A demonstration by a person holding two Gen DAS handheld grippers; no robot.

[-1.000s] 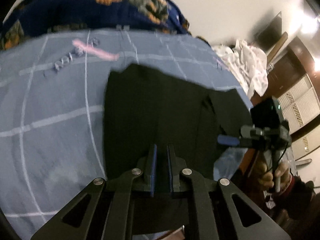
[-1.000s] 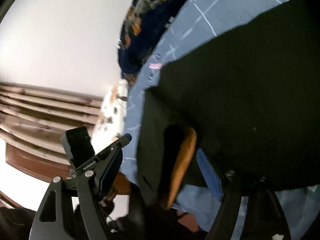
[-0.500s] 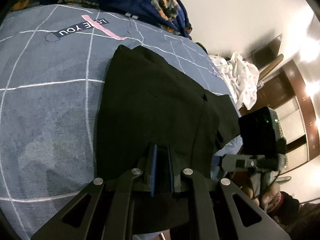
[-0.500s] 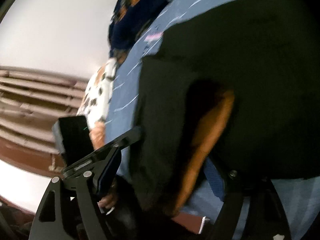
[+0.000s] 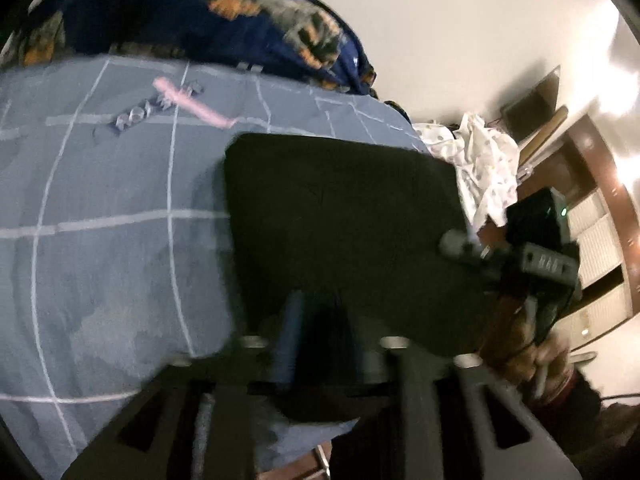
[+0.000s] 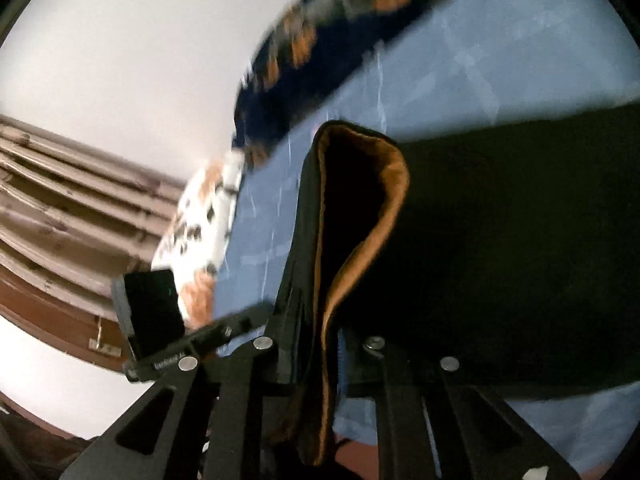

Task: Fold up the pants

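Note:
The black pants [image 5: 344, 216] lie folded on the blue checked bedsheet [image 5: 100, 248]. My left gripper [image 5: 316, 320] is shut on their near edge, lifting it. In the left wrist view the right gripper [image 5: 520, 252] holds the pants' right edge. In the right wrist view the right gripper [image 6: 320, 344] is shut on the black pants [image 6: 500, 240] at the waistband, whose orange lining [image 6: 360, 248] shows as an open loop. The left gripper's body [image 6: 160, 320] shows at the left there.
A dark blue floral blanket [image 5: 208, 20] lies along the far edge of the bed. A white patterned cloth [image 5: 488, 168] is heaped at the right, by brown wooden cabinets [image 5: 600, 208]. The bedsheet also shows in the right wrist view [image 6: 480, 60].
Both grippers have lifted the pants' near edge and carried it toward the far side. The right gripper's fingers, apart before, are now closed on the waistband. Both views are blurred by motion.

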